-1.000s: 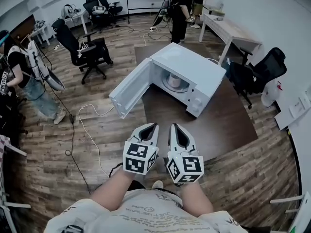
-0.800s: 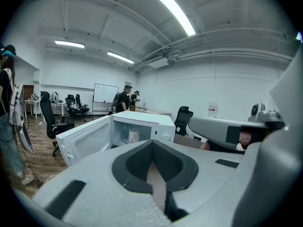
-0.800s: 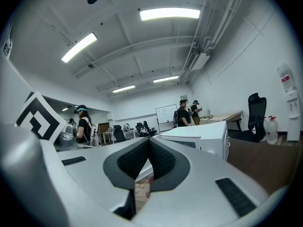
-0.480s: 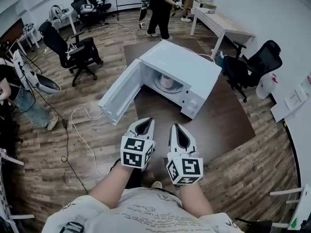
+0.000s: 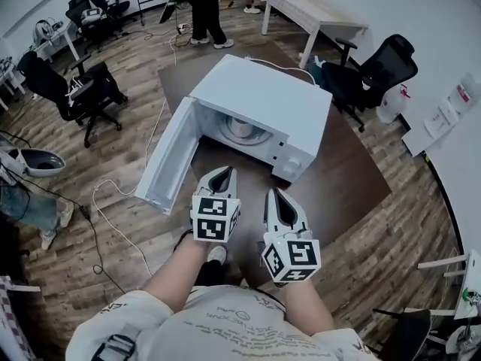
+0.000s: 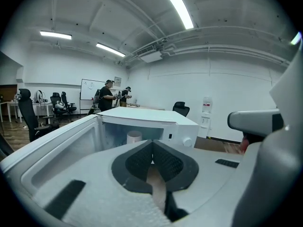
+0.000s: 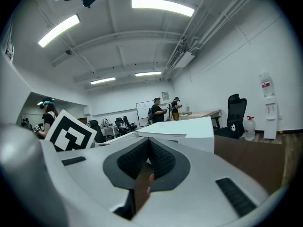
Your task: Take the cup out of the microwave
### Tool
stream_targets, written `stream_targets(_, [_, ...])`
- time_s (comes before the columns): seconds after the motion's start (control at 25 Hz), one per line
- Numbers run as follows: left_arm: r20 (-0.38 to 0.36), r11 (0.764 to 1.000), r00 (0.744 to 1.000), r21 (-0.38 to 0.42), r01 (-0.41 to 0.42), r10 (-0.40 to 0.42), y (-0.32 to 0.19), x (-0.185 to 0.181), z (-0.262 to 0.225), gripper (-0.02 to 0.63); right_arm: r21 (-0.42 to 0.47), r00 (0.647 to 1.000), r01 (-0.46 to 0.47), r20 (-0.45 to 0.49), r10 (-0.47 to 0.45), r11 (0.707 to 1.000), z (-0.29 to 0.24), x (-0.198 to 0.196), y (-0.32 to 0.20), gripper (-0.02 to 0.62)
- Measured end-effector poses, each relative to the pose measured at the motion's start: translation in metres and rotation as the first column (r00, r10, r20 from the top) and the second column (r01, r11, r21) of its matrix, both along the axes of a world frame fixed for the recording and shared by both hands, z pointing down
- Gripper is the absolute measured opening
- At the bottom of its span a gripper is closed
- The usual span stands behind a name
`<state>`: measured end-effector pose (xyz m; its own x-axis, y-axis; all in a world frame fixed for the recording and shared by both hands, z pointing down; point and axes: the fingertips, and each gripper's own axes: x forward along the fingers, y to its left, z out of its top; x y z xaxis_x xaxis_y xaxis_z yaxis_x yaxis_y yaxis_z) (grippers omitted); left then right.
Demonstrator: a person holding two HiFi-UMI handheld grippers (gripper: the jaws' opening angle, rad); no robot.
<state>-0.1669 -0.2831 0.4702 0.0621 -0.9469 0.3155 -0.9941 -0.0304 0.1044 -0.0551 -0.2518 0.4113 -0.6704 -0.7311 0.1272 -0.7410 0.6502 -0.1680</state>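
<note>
Cup: the pale cup is sitting upright inside the microwave, on the turntable toward the back of the cavity; neither gripper is touching it.
Microwave: the white oven is standing on a dark brown table, and its door is hanging wide open toward the left of the head view.
Left gripper: the left gripper is hovering in front of the open cavity, apart from the oven and pointing toward it; its 2 jaws are pressing together with nothing between them. The left gripper view is looking past the door straight at the cup.
Right gripper: the right gripper is hovering just beside the left one, facing the oven's control-panel side; its 2 jaws are also meeting at the tips, gripping nothing.
Surroundings: a black office chair is standing by the table's far right corner, 1 person is standing beyond the oven, and a pale cable is trailing across the wooden floor.
</note>
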Motion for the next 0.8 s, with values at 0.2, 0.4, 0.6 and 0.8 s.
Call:
stream_targets(0.2, [-0.017, 0.999, 0.999, -0.020, -0.037, 0.037, -0.042, -0.015, 0.017, 0.012, -0.042, 0.997, -0.077, -0.033, 0.076, 0.996, 0.015, 0.001, -0.022, 0.014])
stream_targets(0.4, [-0.024, 0.998, 0.998, -0.025, -0.054, 0.054, -0.087, -0.027, 0.042, 0.014, -0.048, 0.986, -0.148, -0.079, 0.144, 0.988, 0.027, 0.009, -0.038, 0.014])
stream_targets(0.6, [-0.010, 0.996, 0.999, -0.075, -0.049, 0.049, -0.127, -0.044, 0.072, 0.055, -0.070, 0.966, -0.243, -0.108, 0.234, 0.968, 0.039, 0.028, -0.052, 0.014])
stream_targets(0.8, [-0.006, 0.990, 0.998, -0.130, -0.063, 0.062, -0.156, -0.058, 0.105, 0.067, -0.093, 0.947, -0.313, -0.105, 0.303, 0.945, 0.043, 0.036, -0.061, 0.014])
